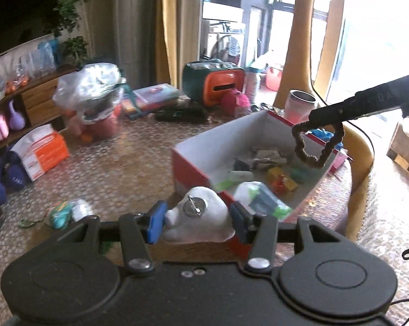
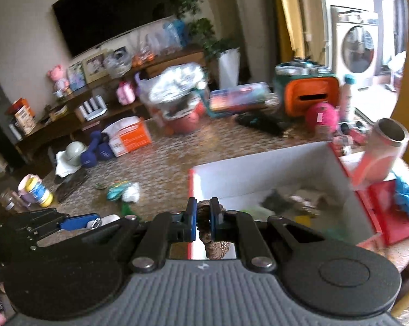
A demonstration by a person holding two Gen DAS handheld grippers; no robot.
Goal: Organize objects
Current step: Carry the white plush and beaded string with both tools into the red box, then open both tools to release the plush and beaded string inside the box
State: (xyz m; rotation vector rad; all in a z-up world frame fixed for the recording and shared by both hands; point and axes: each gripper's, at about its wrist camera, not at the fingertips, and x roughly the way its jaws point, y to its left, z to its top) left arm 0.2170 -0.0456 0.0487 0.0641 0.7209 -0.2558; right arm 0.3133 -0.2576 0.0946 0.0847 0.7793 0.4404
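My left gripper [image 1: 197,221] is shut on a white plush keychain toy [image 1: 201,217] with a metal ring, held at the near corner of the red-and-white box [image 1: 193,171]. My right gripper [image 2: 203,216] is shut on a brown scrunchie [image 2: 214,247]; in the left wrist view the scrunchie [image 1: 317,146] hangs from it over the box's far right side. The box [image 2: 348,190] holds several small items: crumpled paper, yellow and orange blocks, green packets. The left gripper's fingers [image 2: 78,221] show at the lower left of the right wrist view.
A pink steel-rimmed tumbler [image 2: 381,152] stands beside the box on the round table [image 1: 337,190]. A red lid [image 2: 394,214] with blue cloth lies at right. The floor holds dumbbells [image 2: 98,149], an orange-white package [image 1: 41,152], a teal toy [image 1: 60,214] and bags.
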